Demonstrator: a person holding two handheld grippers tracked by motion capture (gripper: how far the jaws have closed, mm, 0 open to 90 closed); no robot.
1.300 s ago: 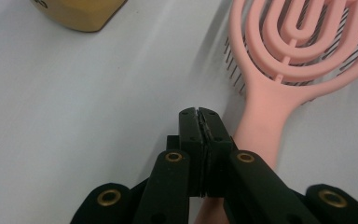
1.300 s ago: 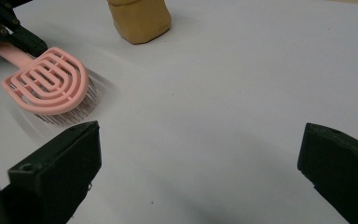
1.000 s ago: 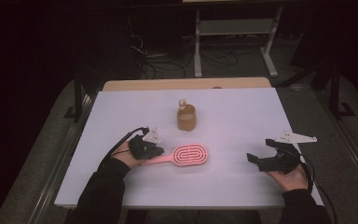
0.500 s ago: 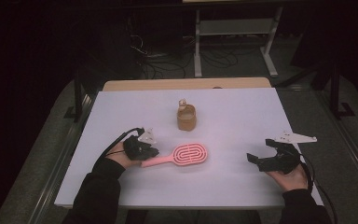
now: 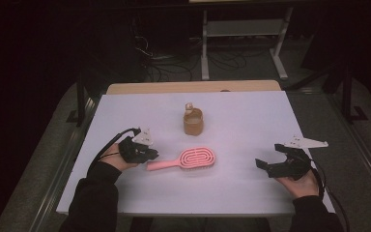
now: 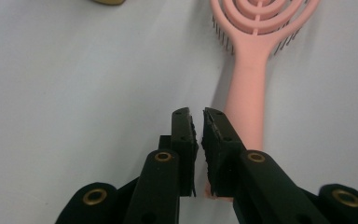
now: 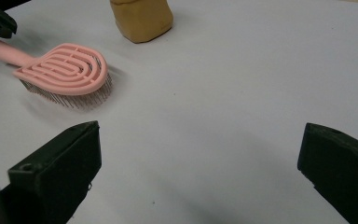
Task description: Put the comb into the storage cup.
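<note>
A pink hairbrush (image 5: pixel 193 159) lies flat on the white table (image 5: pixel 241 121), its handle pointing left. My left gripper (image 5: pixel 150 155) sits at the handle's left end. In the left gripper view its jaws (image 6: pixel 199 122) are shut with nothing between them, and the brush handle (image 6: pixel 247 102) runs along just right of and beneath the right jaw. My right gripper (image 5: pixel 269 156) rests on the table at the right, open wide and empty, well apart from the brush (image 7: pixel 65 70). Behind the brush stands a small tan container (image 5: pixel 192 122) with a pale item sticking out of its top.
The tan container (image 7: pixel 142 18) stands just behind the brush head. A wooden strip (image 5: pixel 193 87) borders the table's far edge. On the dark floor beyond are cables and a metal stand (image 5: pixel 244 34).
My left gripper has drawn back a little to the left along the brush handle. The brush has shifted slightly left. The right gripper has not moved.
</note>
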